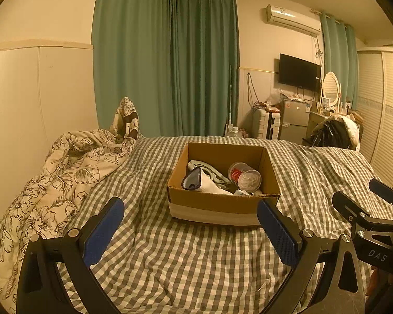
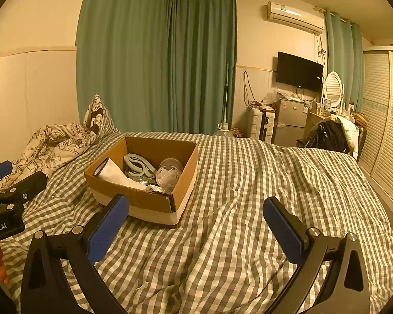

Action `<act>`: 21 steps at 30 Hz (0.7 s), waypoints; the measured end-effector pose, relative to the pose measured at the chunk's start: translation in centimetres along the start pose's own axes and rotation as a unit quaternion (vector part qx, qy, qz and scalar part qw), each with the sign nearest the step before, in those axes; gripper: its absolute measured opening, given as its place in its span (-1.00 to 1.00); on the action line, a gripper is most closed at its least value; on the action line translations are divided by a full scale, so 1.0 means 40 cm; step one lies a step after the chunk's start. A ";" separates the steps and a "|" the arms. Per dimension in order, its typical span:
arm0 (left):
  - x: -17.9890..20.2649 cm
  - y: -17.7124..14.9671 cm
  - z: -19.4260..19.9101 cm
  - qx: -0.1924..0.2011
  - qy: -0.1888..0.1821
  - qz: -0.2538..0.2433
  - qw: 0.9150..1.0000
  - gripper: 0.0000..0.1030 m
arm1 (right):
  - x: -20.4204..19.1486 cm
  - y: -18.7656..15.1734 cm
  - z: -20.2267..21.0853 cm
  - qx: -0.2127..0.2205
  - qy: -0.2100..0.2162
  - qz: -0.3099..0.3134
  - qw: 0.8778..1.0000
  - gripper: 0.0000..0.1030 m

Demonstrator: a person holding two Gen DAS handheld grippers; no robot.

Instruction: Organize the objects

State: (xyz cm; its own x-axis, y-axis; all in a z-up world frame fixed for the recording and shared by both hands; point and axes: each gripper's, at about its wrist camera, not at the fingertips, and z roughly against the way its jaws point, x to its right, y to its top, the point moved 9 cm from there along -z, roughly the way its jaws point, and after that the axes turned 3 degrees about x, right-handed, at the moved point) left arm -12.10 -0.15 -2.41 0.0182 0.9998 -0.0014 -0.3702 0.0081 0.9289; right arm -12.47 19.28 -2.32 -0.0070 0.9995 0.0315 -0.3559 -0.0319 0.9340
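we see the cardboard box (image 1: 222,204) sitting open on the checked bedspread (image 1: 183,261), near the middle of the bed. inside lie a white sock (image 1: 209,184), a pale plastic hanger (image 1: 212,172) and a clear lidded jar (image 1: 245,176) on its side. our left gripper (image 1: 190,231) hovers just before the box, jaws spread wide and empty. our right gripper (image 2: 195,230) hangs beside it, equally wide, over bare bedspread. a floral quilt (image 1: 60,178) is bunched to the left.
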 end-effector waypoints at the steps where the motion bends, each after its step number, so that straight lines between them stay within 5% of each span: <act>1: 0.000 -0.001 0.000 -0.001 -0.002 0.000 1.000 1.00 | 0.000 0.000 0.000 0.000 0.000 0.000 1.000 0.99; 21: -0.005 -0.004 0.003 -0.001 0.006 0.002 1.000 1.00 | 0.004 -0.010 -0.003 -0.003 0.002 0.002 1.000 0.99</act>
State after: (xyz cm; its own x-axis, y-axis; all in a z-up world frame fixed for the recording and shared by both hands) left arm -11.94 -0.35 -2.50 0.0057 1.0000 -0.0024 -0.3716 0.0044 0.9284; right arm -12.43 19.47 -2.73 -0.0131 0.9993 0.0339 -0.3608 -0.0363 0.9319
